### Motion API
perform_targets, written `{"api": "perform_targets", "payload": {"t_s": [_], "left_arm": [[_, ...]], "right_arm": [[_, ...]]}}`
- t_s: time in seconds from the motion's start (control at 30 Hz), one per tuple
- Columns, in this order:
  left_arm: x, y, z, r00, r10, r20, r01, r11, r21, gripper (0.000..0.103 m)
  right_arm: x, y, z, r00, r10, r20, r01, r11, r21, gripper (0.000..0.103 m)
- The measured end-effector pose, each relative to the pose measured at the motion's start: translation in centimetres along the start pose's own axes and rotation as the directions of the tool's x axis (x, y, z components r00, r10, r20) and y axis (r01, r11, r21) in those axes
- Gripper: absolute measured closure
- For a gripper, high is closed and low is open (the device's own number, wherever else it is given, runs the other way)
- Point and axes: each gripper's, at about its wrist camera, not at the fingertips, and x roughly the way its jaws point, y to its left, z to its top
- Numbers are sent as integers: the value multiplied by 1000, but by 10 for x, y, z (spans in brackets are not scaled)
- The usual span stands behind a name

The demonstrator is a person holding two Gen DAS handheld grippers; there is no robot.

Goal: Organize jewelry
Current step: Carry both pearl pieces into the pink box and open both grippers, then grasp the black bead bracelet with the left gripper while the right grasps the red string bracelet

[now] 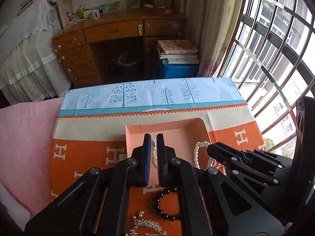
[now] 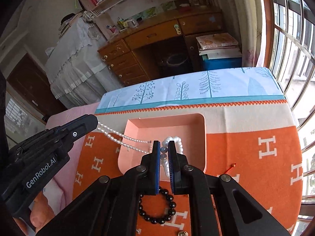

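A pink tray (image 1: pixel 167 126) (image 2: pixel 196 118) sits on the orange patterned cloth. My left gripper (image 1: pixel 154 137) is shut on a thin pearl necklace (image 1: pixel 154 153), whose strand (image 2: pixel 118 137) hangs from it down into the tray. My right gripper (image 2: pixel 163 143) is shut on a chunky pearl bracelet (image 2: pixel 174 140) over the tray; it also shows in the left wrist view (image 1: pixel 198 149). A black bead bracelet (image 1: pixel 163 202) (image 2: pixel 157 208) lies on the cloth in front of the tray. A silver leaf piece (image 1: pixel 145 224) lies nearer still.
A pink pillow (image 1: pixel 25 137) lies left of the cloth. A small red pin (image 2: pixel 231 167) and a gold coin-like piece (image 2: pixel 182 233) lie on the cloth to the right. Barred windows (image 1: pixel 275 49) are at right, a wooden desk (image 1: pixel 118 45) behind.
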Motion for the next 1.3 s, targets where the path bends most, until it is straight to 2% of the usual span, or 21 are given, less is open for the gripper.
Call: {"api": "perform_targets", "payload": {"t_s": [0.1,0.13,0.17,0.2,0.23,0.27,0.47,0.63,0.67,0.77,0.9,1.07,1.17,1.3], "left_arm": [[26,5,-13,992,-84,-97,83,996,-9,98],[34,6,-17,985,-113,-127,112,994,-13,97],[39,6,-20,981,-118,-156,118,993,-7,97],[44,4,-24,977,-109,-181,113,994,10,95],[48,3,-28,975,-107,-194,115,993,28,95],[50,3,-32,973,-117,-200,128,991,40,95],[43,3,-50,957,-192,-216,205,978,42,95],[29,17,-56,944,-262,-200,254,965,-64,95],[27,20,-57,945,-264,-194,254,964,-72,95],[18,24,-59,961,-211,-181,205,978,-49,95],[-1,28,-66,964,-219,-148,217,976,-30,95],[-35,23,-79,985,-162,-54,165,985,56,95],[-51,22,-85,987,-151,-47,153,987,55,95],[-71,22,-92,979,-201,-32,202,978,41,95]], "right_arm": [[27,-10,-7,998,-24,-64,26,1000,18,93],[35,-13,-9,996,-29,-83,31,999,26,86],[45,-21,-12,995,-33,-95,36,999,34,80],[49,-25,-15,995,-33,-94,37,998,42,67],[49,-26,-16,996,-35,-82,39,998,47,60],[51,-30,-19,997,-39,-70,43,998,46,59],[40,-34,-28,998,-34,-54,36,999,31,58],[18,-33,-38,999,-29,-40,30,999,22,58],[13,-33,-40,999,-27,-37,28,999,20,58],[-1,-33,-47,1000,-16,-26,17,1000,10,58],[-24,-33,-58,1000,-10,-2,10,1000,-4,58],[-53,-36,-73,1000,-5,28,6,1000,-23,58],[-68,-38,-82,999,-5,42,7,999,-32,58],[-89,-43,-94,998,-11,58,14,999,-49,57]]}}
